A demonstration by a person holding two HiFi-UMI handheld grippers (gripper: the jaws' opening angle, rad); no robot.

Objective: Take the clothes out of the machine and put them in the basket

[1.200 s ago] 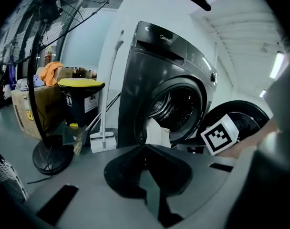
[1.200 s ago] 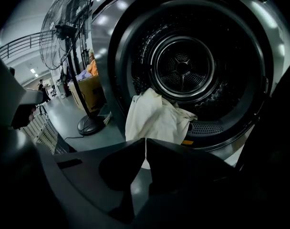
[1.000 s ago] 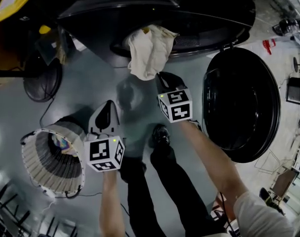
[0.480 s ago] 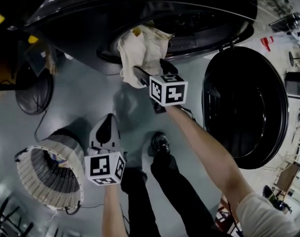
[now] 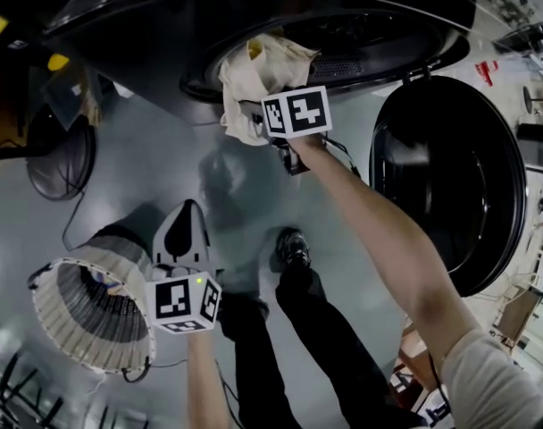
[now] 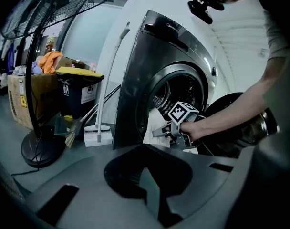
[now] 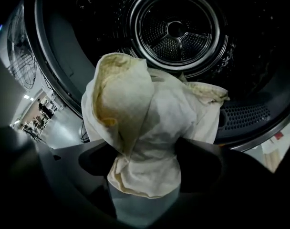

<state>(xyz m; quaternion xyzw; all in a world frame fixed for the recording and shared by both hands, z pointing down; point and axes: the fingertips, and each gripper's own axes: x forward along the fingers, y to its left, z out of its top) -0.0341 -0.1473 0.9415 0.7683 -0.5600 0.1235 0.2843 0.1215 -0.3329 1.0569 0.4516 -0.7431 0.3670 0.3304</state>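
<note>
Left gripper (image 5: 187,209): low, nearest the person, above the grey floor (image 5: 155,141); jaws together to a point, nothing between them. Laundry basket (image 5: 75,304) just beside it on its left, ribbed wall, mouth tipped towards the camera, something small and coloured inside.

A dark shoe (image 5: 292,247) on the floor between the two arms.

Right gripper (image 7: 144,149): arm stretched out to the mouth of the washing machine (image 5: 146,34). Jaws stand wide and have just been easing inward after opening. The cream cloth (image 7: 135,109) hangs down between them, its lower fold filling the gap from one jaw to the other; a firm pinch cannot be made out.

The cloth drapes over the front lip of the opening, half out, upper end lying back towards the drum (image 7: 176,30). Yellowish staining along its folds.

Round door (image 5: 450,177) swung fully open on the right. A standing fan (image 5: 62,150) on the floor at the left, well apart from the machine
</note>
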